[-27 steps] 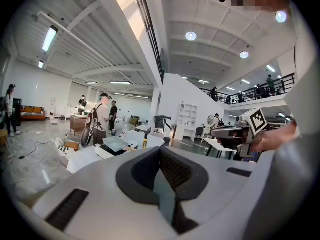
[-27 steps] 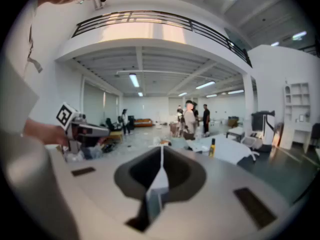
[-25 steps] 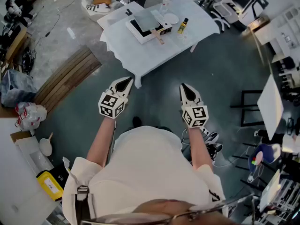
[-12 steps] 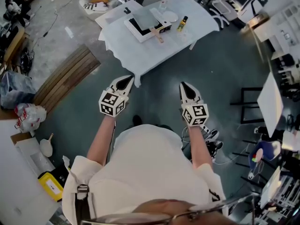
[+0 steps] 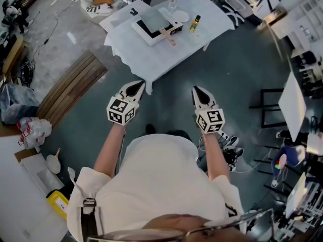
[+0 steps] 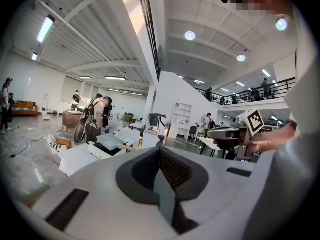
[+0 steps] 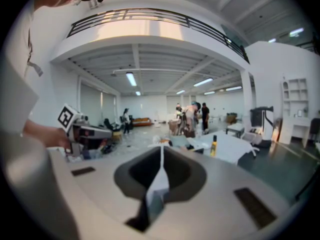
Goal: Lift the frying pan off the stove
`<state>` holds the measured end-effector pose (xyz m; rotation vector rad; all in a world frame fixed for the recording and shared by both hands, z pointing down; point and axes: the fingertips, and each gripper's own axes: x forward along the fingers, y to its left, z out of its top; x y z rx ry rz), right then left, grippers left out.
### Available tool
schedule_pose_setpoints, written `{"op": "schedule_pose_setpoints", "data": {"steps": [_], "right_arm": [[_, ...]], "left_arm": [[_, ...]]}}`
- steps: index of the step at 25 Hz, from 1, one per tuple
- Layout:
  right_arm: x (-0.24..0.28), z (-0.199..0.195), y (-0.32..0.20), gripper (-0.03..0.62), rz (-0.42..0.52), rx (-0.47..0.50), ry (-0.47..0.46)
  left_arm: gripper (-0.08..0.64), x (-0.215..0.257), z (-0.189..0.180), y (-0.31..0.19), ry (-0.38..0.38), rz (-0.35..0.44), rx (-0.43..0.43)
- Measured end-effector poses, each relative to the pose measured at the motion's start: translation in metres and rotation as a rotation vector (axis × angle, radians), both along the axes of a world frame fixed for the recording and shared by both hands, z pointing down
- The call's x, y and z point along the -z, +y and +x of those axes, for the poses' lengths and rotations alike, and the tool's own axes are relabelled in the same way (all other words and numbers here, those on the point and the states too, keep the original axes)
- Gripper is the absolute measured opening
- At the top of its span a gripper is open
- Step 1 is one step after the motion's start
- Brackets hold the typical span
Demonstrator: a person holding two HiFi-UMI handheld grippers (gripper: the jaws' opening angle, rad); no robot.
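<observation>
While both claws hang level at the person's waist, nothing is gripped: the left gripper (image 5: 134,88) has its jaws pressed together on nothing, and the right gripper (image 5: 198,93) is the same, tips meeting, empty. Target frying pan (image 5: 153,19) sits on the stove (image 5: 146,33) on the table (image 5: 151,59), well ahead of both claws. Its wooden handle (image 5: 169,37) points back toward them. Lift not started, as I judge it.

Risks:
- The jaws must open before the reach, or the tips will bump the handle and shove the pan.
- A pinch far out on the handle could let the pan tilt or twist.
- A yellow bottle (image 5: 194,24) and a plate (image 5: 182,17) stand just right of the pan, ahead of the right claw, and are easy to knock.
- The loose tablecloth may drag.

Writing: none readable. The bottle label is too small, and the cubes show only square markers.
</observation>
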<state>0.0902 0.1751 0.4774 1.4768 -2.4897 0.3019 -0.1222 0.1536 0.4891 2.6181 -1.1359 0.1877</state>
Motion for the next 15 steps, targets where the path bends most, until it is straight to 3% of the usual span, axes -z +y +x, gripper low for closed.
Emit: {"op": "schedule_pose_setpoints", "data": {"steps": [15], "right_arm": [[-0.006, -0.011, -0.015, 0.037, -0.013, -0.004, -0.014]], "left_arm": [[0.031, -0.005, -0.003, -0.019, -0.006, -0.018, -0.022]]}}
